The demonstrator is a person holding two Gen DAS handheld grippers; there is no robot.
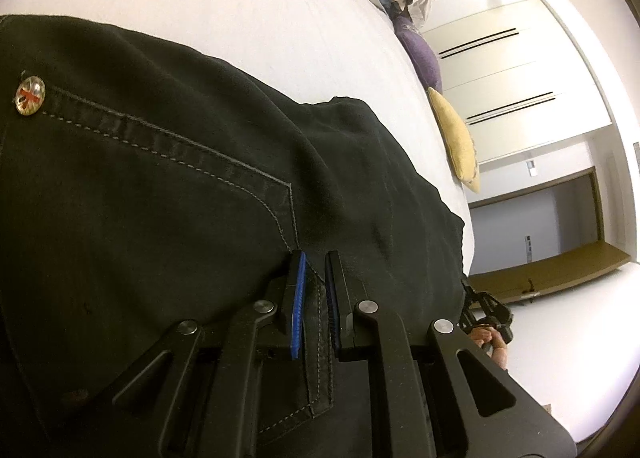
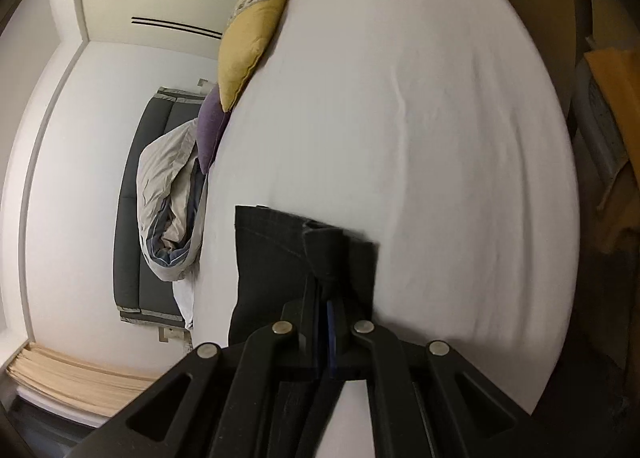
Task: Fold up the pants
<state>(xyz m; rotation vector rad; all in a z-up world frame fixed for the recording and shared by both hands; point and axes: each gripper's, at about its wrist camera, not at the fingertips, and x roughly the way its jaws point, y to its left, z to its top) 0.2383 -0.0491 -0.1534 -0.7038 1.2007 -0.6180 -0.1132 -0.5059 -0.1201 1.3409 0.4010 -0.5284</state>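
Observation:
Black pants (image 1: 168, 193) with grey stitching and a metal waist button (image 1: 29, 94) lie on the white bed sheet (image 1: 224, 5). My left gripper (image 1: 316, 262) is shut on a stitched seam of the pants at the hip, its blue pads pinching the cloth. In the right wrist view a hemmed leg end of the pants (image 2: 276, 254) rests on the sheet (image 2: 420, 117), and my right gripper (image 2: 326, 274) is shut on the bunched cloth beside the hem. Part of the right gripper and the hand holding it show at the right edge of the left wrist view.
A yellow cushion (image 2: 252, 29), a purple cushion (image 2: 212, 125) and a rolled duvet (image 2: 172, 209) lie along one side of the bed. White wardrobe doors (image 1: 504, 73) and a dark doorway (image 1: 540, 217) stand beyond. A chair with orange cloth (image 2: 612, 105) is off the bed's other side.

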